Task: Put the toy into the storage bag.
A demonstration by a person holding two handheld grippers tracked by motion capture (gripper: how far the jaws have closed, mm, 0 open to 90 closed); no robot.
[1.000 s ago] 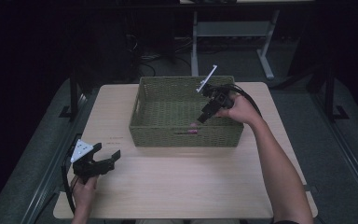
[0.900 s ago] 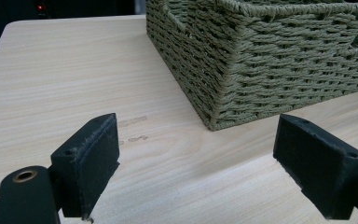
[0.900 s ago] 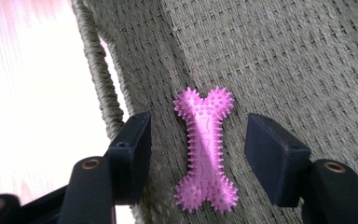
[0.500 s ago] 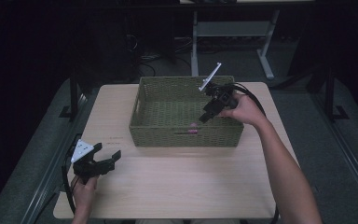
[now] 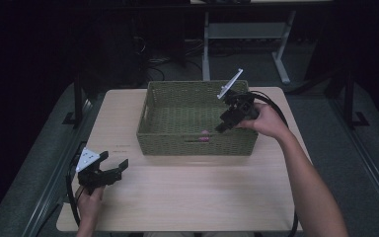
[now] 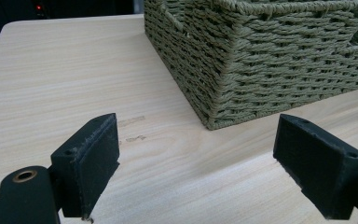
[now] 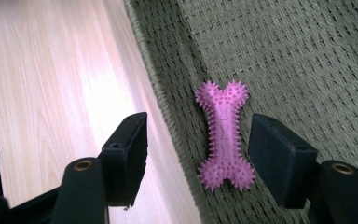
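Hovering now slightly deeper over the basket (image 5: 197,116) than a second ago, right gripper (image 7: 198,149) jaws wide, straddling pink bone toy (image 7: 223,135) at basket's 6 o'clock wall, suggesting pickup or just-released; left gripper (image 5: 113,168) unmoved, wide, empty.

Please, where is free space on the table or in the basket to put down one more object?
The table is bare between the basket front wall and the near edge, right of the left tool. Bare strips flank the basket. Inside, the floor lies free except the pink bone toy by the front wall, under the open right tool.
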